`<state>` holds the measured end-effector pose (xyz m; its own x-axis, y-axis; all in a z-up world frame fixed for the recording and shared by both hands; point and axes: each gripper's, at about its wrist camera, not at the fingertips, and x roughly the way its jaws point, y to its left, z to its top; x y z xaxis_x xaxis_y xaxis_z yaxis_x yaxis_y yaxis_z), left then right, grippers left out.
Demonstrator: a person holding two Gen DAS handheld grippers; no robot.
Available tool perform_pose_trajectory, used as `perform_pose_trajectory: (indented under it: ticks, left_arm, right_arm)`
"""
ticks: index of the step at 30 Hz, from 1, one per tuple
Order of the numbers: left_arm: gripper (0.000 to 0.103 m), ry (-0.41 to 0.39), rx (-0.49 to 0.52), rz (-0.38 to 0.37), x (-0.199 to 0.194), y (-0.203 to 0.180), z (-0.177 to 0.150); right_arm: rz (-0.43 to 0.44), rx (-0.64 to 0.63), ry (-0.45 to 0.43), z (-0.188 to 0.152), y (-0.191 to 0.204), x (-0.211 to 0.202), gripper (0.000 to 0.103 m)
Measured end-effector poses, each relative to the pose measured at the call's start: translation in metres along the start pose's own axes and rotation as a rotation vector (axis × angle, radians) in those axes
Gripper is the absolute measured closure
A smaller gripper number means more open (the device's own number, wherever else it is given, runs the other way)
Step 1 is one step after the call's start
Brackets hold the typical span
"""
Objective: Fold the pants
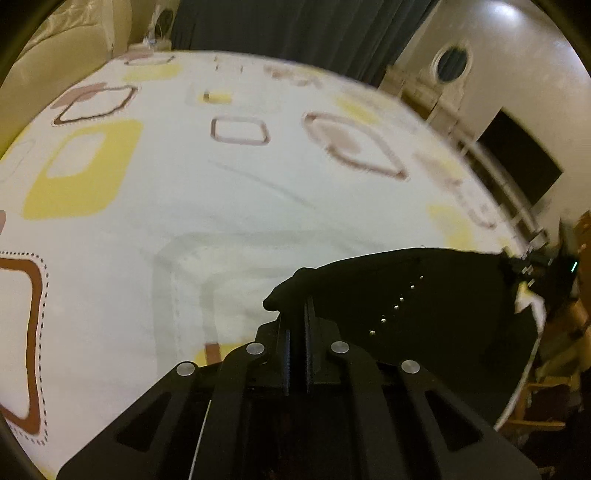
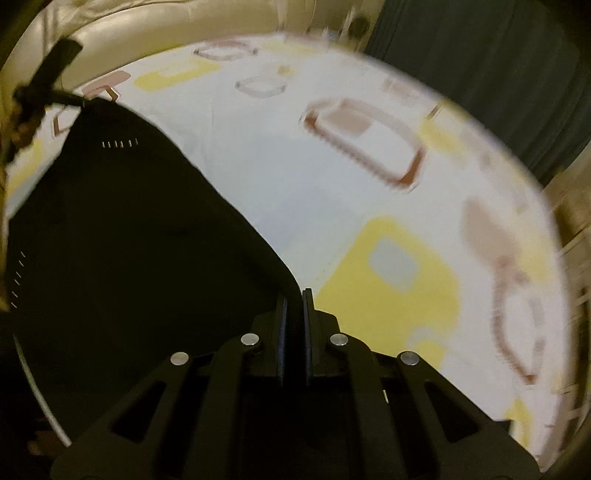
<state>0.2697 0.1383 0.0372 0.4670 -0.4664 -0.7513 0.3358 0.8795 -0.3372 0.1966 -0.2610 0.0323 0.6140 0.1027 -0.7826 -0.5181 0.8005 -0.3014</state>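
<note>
Bedroom-like setting, dim and warm-lit; both views blurred.

Item 1: bed sheet (image 1: pixel 221 192), white with yellow and brown rounded squares, covering the whole work surface before me. One long crease crosses it in the left wrist view.

Item 2: pants (image 2: pixel 122 258), black, spread on the sheet. I see a short row of pale stitches or studs on the cloth in both views.

Item 3: left gripper (image 1: pixel 297 317), my fingers pressed together on a bunched edge of the pants, which stretch away to its right.

Item 4: right gripper (image 2: pixel 294 306), fingers likewise closed on the pants' edge, the dark cloth filling everything to its left.

Item 5: cream padded headboard (image 2: pixel 147 26) beyond the sheet's far edge.

Item 6: dark curtain (image 1: pixel 295 26) behind the bed.

Item 7: dark screen (image 1: pixel 521 162) on the pale wall at right, white rails in front of it.
</note>
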Motion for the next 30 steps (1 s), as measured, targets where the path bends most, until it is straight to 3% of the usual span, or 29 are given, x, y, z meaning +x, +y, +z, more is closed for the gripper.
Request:
perform_pose_trajectory:
  ticks: [5,10,14,18,22,25,30]
  left_arm:
    - [0.098,-0.065,-0.004,-0.042,-0.039,-0.022,-0.049]
    - [0.098,-0.096,-0.012,-0.065,-0.068,-0.042,-0.098]
    - [0.097,-0.091,-0.046,-0.082,-0.078,-0.042,-0.138]
    - [0.097,-0.052,-0.094,-0.103,-0.076,-0.034,-0.172]
    - [0.096,0.006,-0.121,-0.072,-0.059,-0.031,-0.198]
    - [0.096,0.035,-0.162,-0.076,-0.046,-0.025,-0.214]
    - [0.093,0.003,-0.186,-0.096,-0.056,-0.021,-0.225]
  right_arm:
    - [-0.135,-0.079,-0.085,-0.057,0.063,-0.043,0.096]
    - [-0.18,-0.066,-0.14,-0.102,0.096,-0.065,0.096]
    - [-0.2,-0.1,-0.118,-0.134,0.126,-0.067,0.095]
    - [-0.189,-0.132,-0.077,-0.154,0.145,-0.06,0.094]
    - [-0.192,-0.171,-0.031,-0.17,0.162,-0.052,0.093]
    - [-0.191,-0.141,-0.027,-0.177,0.164,-0.054,0.091]
    - [-0.124,-0.008,-0.036,-0.179,0.148,-0.069,0.085]
